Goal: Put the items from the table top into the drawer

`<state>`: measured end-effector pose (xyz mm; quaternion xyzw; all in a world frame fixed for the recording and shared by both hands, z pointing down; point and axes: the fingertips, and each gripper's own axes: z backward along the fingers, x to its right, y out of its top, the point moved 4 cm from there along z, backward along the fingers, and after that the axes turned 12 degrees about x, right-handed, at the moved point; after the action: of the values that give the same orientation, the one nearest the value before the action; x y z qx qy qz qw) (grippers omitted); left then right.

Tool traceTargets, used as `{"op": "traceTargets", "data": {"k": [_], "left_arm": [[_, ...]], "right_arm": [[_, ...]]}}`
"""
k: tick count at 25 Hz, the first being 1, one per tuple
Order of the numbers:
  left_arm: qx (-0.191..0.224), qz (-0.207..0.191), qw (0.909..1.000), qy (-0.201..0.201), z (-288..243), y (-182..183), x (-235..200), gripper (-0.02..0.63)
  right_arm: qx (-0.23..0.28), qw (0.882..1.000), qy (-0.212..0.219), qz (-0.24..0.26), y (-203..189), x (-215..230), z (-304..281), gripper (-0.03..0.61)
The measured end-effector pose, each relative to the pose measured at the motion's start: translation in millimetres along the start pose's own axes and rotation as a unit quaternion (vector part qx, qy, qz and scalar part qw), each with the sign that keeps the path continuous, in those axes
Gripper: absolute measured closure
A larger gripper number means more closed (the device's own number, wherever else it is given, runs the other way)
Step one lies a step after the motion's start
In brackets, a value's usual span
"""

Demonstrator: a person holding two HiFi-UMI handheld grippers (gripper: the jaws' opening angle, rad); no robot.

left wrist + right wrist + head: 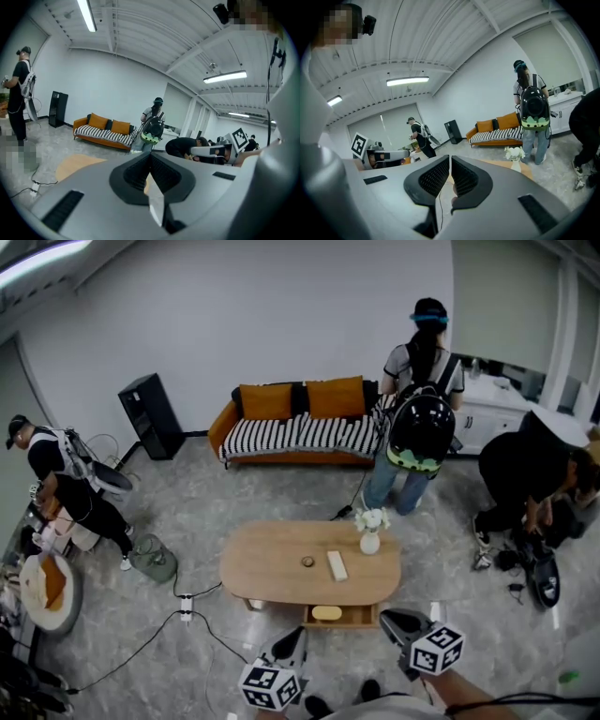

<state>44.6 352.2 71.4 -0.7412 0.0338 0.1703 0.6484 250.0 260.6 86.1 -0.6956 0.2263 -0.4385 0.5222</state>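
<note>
A yellow item point(326, 612) lies in the open drawer point(361, 620), a block point(337, 565) and a disc point(307, 562) are left on the tabletop point(267, 568), and the left hand-held gripper point(150, 153) and right hand-held gripper point(450, 158) are closed, empty.

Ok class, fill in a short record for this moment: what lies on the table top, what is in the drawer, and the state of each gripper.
table top: white vase of flowers, pale flat block, small dark round item
drawer: open, under the table top's near edge; one yellowish item inside
left gripper: shut, empty
right gripper: shut, empty
</note>
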Motion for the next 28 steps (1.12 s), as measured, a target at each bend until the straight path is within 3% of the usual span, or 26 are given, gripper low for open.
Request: {"op": "traceTargets", "data": {"k": [10, 19, 28], "left_arm": [[0.003, -0.003, 0.9994, 0.034, -11, -19, 29, 0.612], [0.004, -0.004, 0.998, 0.063, -29, -30, 48, 0.612], [-0.002, 0.0, 0.9979, 0.065, -50, -29, 34, 0.612]], "right_arm": [[-0.024, 0.998, 0.053, 0.033, 4, 25, 13, 0.54], [-0.037, 0.994, 0.094, 0.033, 6, 46, 19, 0.54], [-0.049, 0.995, 0.084, 0.03, 4, 62, 2, 0.54]]}}
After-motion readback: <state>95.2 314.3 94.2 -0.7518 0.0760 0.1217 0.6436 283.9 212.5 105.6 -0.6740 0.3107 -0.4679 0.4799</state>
